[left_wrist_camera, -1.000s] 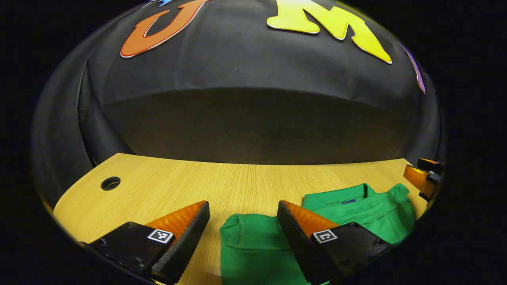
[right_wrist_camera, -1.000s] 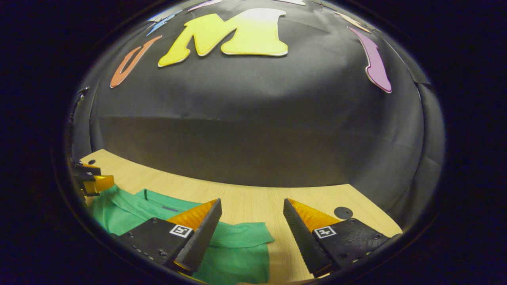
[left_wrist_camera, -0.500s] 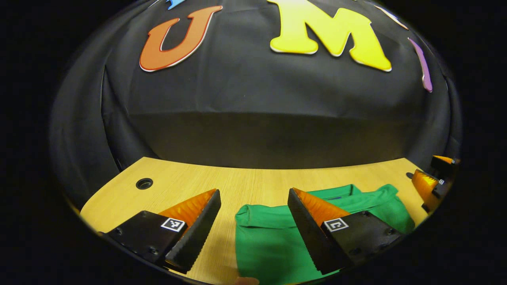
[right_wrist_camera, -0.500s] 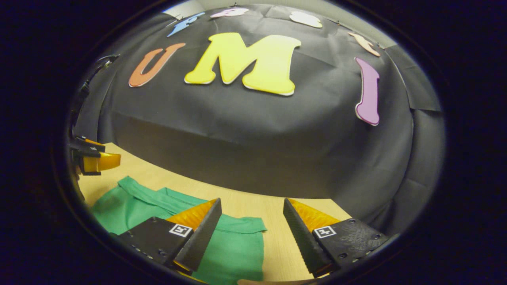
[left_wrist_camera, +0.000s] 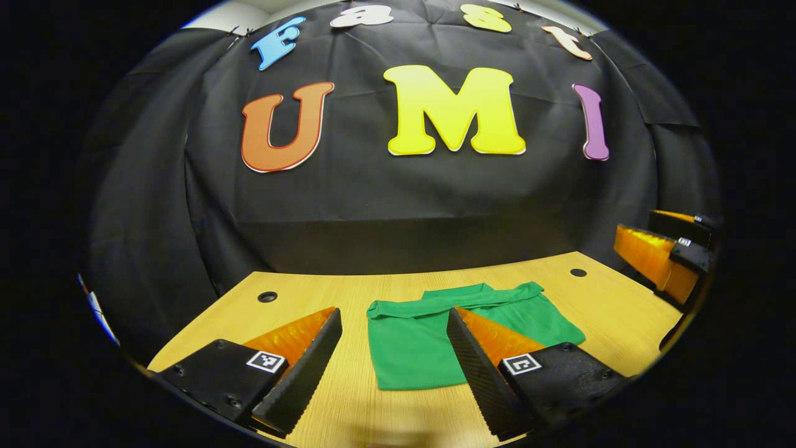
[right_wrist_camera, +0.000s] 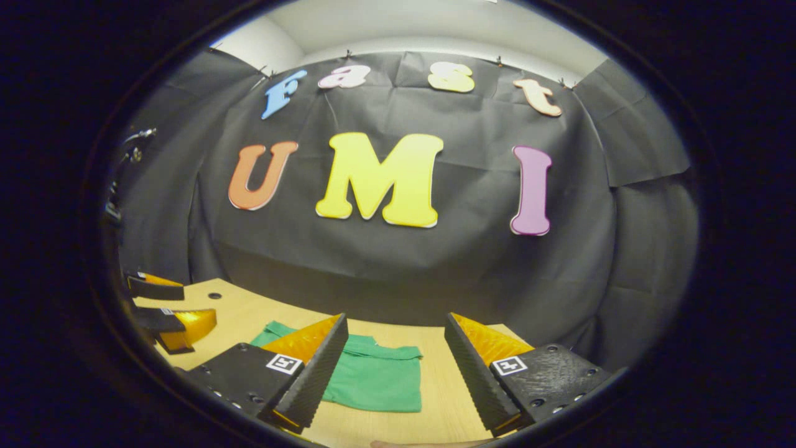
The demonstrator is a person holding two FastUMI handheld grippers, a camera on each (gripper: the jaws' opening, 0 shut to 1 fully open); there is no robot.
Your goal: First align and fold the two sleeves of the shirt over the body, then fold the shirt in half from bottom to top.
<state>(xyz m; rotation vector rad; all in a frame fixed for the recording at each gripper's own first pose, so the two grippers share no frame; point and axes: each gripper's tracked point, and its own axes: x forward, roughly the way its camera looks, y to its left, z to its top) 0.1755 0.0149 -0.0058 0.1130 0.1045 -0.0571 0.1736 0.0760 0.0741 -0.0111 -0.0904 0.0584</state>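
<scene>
Hand-held grippers (left_wrist_camera: 394,354) (right_wrist_camera: 393,364) agape above folded green shirt (left_wrist_camera: 410,345).

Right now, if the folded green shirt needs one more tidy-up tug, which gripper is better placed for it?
Probably the left gripper: the shirt lies between its open fingers in its own view. The right gripper, also open, has it off to one side.

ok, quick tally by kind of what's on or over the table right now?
Folded green polo shirt: 1
Round cable holes in the wooden table: 2
Tools, both open: 2, left tool and right tool
Total: 5
</scene>
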